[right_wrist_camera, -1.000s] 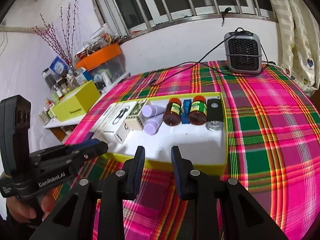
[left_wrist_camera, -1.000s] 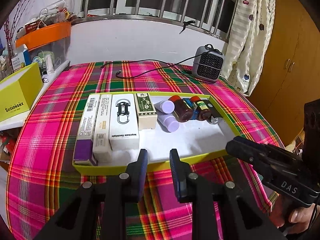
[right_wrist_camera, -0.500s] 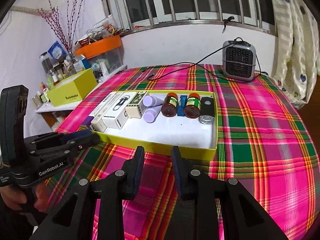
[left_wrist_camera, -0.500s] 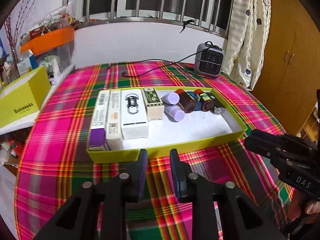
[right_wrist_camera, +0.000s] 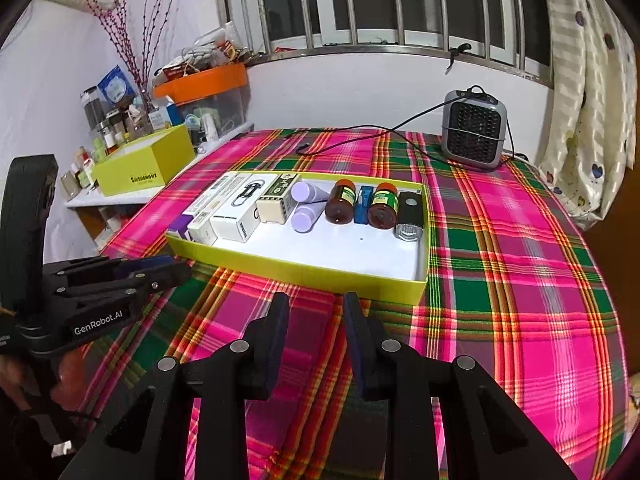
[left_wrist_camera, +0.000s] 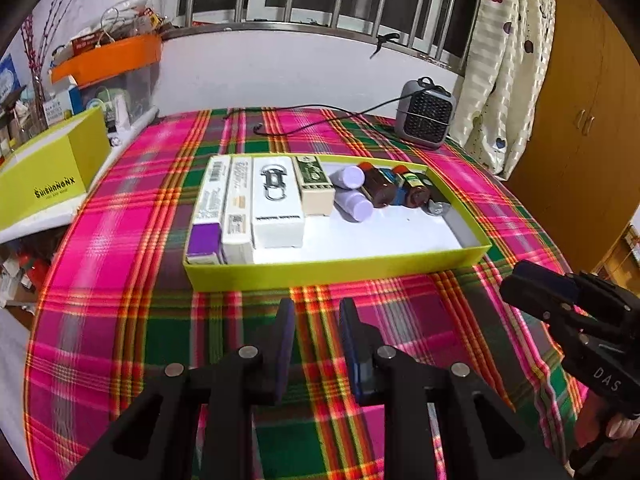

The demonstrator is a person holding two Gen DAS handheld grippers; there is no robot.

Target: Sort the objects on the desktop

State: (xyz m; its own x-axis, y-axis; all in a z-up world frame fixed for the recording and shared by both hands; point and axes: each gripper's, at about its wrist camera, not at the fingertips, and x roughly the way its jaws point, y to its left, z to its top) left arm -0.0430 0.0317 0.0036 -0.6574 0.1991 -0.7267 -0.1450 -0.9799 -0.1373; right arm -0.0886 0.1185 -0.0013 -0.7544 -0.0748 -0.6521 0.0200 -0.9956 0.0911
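A yellow-green tray (left_wrist_camera: pixel 336 270) (right_wrist_camera: pixel 296 270) sits on the plaid tablecloth. In it lie several boxes (left_wrist_camera: pixel 276 204) (right_wrist_camera: pixel 240 216) at the left, two lilac-capped tubes (left_wrist_camera: pixel 354 200) (right_wrist_camera: pixel 304 208), two brown bottles (left_wrist_camera: pixel 378 188) (right_wrist_camera: pixel 340 206), a blue item (right_wrist_camera: pixel 363 210) and a black flashlight (right_wrist_camera: pixel 410 216). My left gripper (left_wrist_camera: pixel 316 312) is open and empty over the cloth, in front of the tray. My right gripper (right_wrist_camera: pixel 316 304) is open and empty, also in front of the tray. Each gripper shows in the other's view: the left gripper (right_wrist_camera: pixel 160 270) and the right gripper (left_wrist_camera: pixel 520 280).
A grey heater (left_wrist_camera: pixel 424 120) (right_wrist_camera: pixel 474 136) with a black cable (left_wrist_camera: pixel 312 128) stands at the back of the table. A yellow box (left_wrist_camera: pixel 44 176) (right_wrist_camera: pixel 148 166) sits on a side shelf at left with clutter. Curtain and wooden wardrobe stand at right.
Both grippers have pulled back from the tray and risen; the tray now looks farther away. Both stay open and empty. The tray's contents have not moved.
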